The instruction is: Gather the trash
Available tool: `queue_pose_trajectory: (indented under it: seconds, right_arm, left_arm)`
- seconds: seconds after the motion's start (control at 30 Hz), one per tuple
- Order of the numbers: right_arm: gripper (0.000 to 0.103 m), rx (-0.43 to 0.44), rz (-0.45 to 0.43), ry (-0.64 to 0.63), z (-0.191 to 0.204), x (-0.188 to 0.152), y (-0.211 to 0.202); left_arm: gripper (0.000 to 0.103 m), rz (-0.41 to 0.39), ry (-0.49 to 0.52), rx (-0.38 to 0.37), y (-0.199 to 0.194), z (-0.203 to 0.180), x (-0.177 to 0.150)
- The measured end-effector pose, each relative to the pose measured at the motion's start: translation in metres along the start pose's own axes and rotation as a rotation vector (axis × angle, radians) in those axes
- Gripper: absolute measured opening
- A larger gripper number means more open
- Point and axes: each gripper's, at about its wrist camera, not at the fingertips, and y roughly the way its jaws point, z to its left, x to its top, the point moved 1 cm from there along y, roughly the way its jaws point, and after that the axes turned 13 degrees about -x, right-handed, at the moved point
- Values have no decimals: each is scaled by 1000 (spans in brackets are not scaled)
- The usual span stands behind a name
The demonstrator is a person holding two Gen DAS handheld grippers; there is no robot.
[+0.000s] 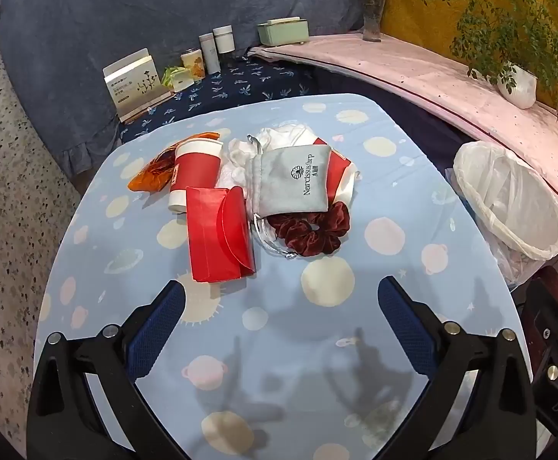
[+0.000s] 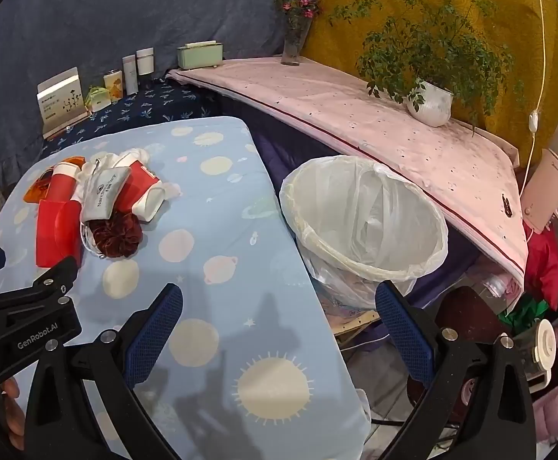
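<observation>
At the far left of the pile on the bench (image 1: 413,268), which is covered with a light blue planet-print cloth, lies an orange crinkled wrapper (image 1: 152,174), partly tucked behind a red paper cup (image 1: 196,172) that lies on its side with its white rim toward the far edge. Just in front of the cup, touching it, sits a red flap-top carton (image 1: 217,234). Right of the carton is a grey drawstring pouch (image 1: 298,180) printed with dark lettering; it rests on crumpled white tissue (image 1: 279,136) and on another red-and-white cup (image 2: 144,188), which shows at its right edge. A dark red velvet scrunchie (image 1: 309,230) lies against the pouch's near edge, beside the pouch's silver cord.

The left gripper (image 1: 279,306) hangs over the near part of the bench, tilted down toward the pile, its 2 blue-padded fingers (image 1: 156,329) spread wide with nothing between them and well short of the carton.

Further right, off the bench's right edge and lower down, stands a bin (image 2: 367,226) lined with a white plastic bag; only the liner shows inside. The right gripper (image 2: 279,306) points down over the bench's right edge toward the bin, its fingers (image 2: 405,329) likewise released and empty. Behind the bin runs a pink-covered shelf (image 2: 355,115) carrying a potted plant (image 2: 430,103).
</observation>
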Motion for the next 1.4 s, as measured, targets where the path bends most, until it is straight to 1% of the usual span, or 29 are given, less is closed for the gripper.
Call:
queue_pose_trajectory:
  seconds: [0.23, 0.4, 0.9, 1.27, 1.33, 1.4]
  right_arm:
    - [96, -4, -5, 2, -1, -1, 0]
    - [96, -5, -6, 5, -1, -1, 1]
    - [96, -5, -5, 16, -6, -3, 0]
    - [96, -7, -14, 22, -8, -1, -5]
    - [96, -8, -15, 22, -9, 0, -5]
    - [96, -8, -15, 23, -9, 0, -5]
  left_arm:
    - [96, -11, 10, 9, -5, 1, -1]
    - [96, 3, 11, -2, -3, -3, -2]
    - [96, 7, 21, 10, -1, -8, -3]
    - [96, -1, 22, 12, -7, -3, -4]
    - [96, 0, 28, 13, -6, -12, -5]
    - [96, 1, 26, 12, -7, -13, -5]
